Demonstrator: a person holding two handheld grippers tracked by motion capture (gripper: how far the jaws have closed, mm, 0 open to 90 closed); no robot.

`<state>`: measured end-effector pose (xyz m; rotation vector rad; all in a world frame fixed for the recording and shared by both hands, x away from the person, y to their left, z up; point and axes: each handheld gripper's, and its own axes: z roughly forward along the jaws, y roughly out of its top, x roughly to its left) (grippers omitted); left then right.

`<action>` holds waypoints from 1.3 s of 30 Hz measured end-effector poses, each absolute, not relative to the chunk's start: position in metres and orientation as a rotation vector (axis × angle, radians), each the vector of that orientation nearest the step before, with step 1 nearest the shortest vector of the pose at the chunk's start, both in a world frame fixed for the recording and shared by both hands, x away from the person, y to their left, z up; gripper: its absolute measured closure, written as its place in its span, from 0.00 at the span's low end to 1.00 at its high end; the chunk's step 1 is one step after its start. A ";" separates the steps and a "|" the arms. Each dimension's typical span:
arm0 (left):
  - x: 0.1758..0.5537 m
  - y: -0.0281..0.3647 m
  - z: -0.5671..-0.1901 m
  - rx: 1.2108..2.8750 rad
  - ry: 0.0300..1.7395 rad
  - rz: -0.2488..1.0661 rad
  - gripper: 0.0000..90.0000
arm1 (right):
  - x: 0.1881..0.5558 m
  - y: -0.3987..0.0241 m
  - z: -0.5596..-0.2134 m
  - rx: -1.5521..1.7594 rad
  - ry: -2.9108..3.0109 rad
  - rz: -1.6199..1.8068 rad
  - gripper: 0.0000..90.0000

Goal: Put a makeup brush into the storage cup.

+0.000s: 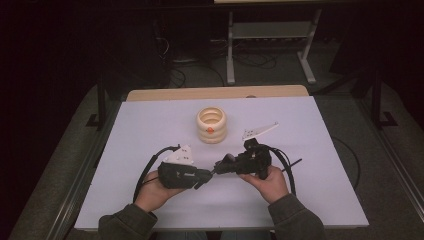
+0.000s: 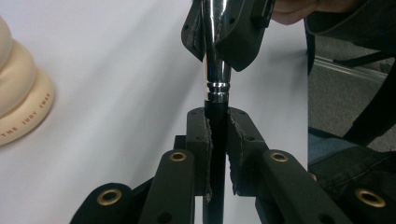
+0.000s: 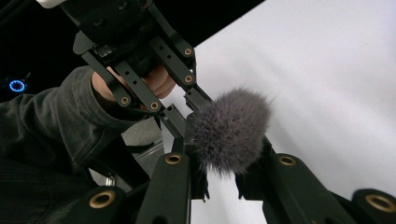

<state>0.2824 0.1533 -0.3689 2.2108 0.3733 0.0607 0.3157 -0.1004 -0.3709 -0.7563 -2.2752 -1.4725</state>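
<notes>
While left tool (image 2: 217, 140) clamps brush (image 2: 216, 70) handle | bristles visible right-side.

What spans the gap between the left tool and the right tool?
A makeup brush: the left tool clamps its black handle, the right tool holds its chrome ferrule, per the left gripper view. The stacked cream rings sit apart.

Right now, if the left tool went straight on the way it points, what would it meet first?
Probably the right tool: it faces the left tool head-on, and both clamp the same makeup brush, the left on its black handle, the right near the chrome ferrule.
</notes>
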 end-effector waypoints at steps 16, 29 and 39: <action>0.277 0.170 -0.386 2.178 0.480 0.063 0.73 | 0.317 -0.118 -0.365 -0.816 -2.432 -1.412 0.85; 0.273 0.190 -0.397 2.176 0.554 0.110 0.66 | 0.333 -0.129 -0.346 -0.882 -2.497 -1.392 0.85; 0.274 0.197 -0.399 2.179 0.583 0.131 0.60 | 0.350 -0.131 -0.323 -0.928 -2.536 -1.395 0.85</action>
